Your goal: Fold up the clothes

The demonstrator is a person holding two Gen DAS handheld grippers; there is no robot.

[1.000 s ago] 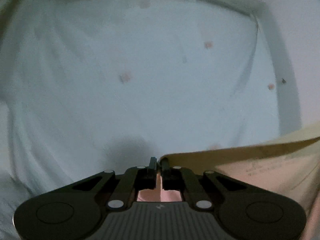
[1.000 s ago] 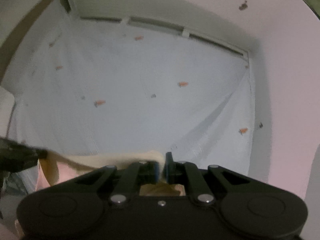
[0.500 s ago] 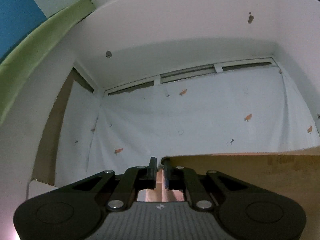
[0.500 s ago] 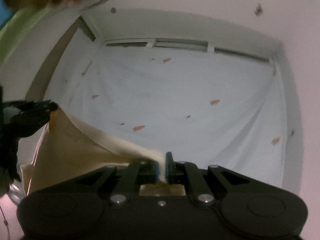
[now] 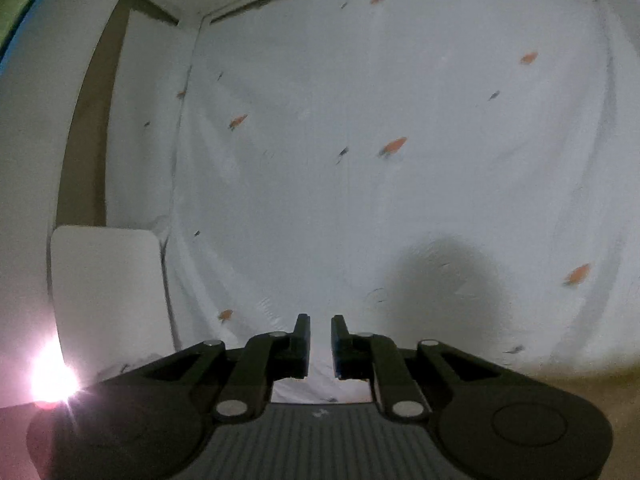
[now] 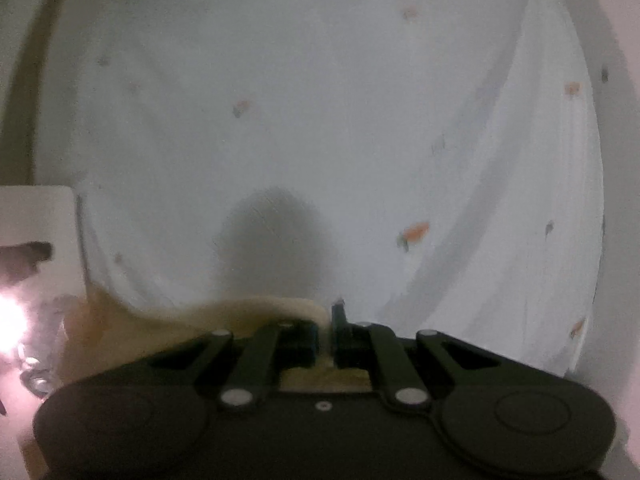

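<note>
Cream-coloured cloth, the garment (image 6: 256,312) I'm folding, is pinched between my right tongs (image 6: 326,334), which are closed tight on its edge; from there it trails away to the left and low across the right wrist view, blurred. My left tongs (image 5: 319,350) have just been opening and now stand slightly apart with nothing between them, only the white sheet (image 5: 360,200) showing through the narrow gap. In the left wrist view a tan blur at the lower right corner may be the same garment, but I cannot tell. Both tongs hover over the white sheet printed with small orange carrots (image 5: 394,146), which lies wrinkled. A white rounded panel (image 5: 104,292) stands at the left edge of the sheet, and a bright glare (image 5: 50,382) flares at the lower left.
</note>
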